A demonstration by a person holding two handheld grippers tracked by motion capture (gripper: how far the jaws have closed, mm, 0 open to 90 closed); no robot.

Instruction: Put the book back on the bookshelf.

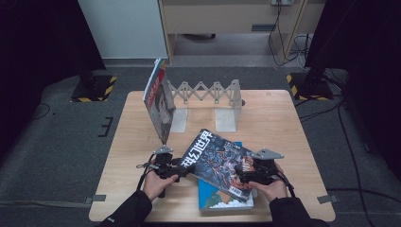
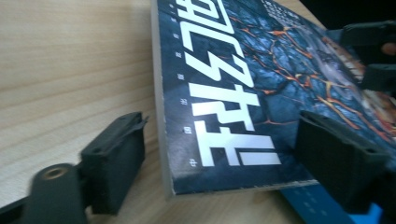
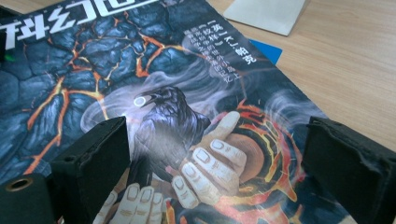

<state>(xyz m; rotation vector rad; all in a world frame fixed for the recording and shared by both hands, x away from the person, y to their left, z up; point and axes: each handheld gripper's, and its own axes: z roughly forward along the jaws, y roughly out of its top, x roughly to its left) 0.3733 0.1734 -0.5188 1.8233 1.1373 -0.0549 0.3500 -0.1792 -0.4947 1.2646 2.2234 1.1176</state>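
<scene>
A dark book with a cracked-lava cover and white lettering lies askew across a blue book near the table's front edge. My left gripper is at its left corner. In the left gripper view the jaws stand open on either side of the dark book's spine corner, one beside the spine with a gap, the other over the cover. My right gripper hovers over the book's right part, and the right gripper view has its jaws wide apart above the raven picture on the cover.
A grey expanding book rack stands at the back of the wooden table, with one book upright at its left end. The right gripper is at the far edge of the left gripper view.
</scene>
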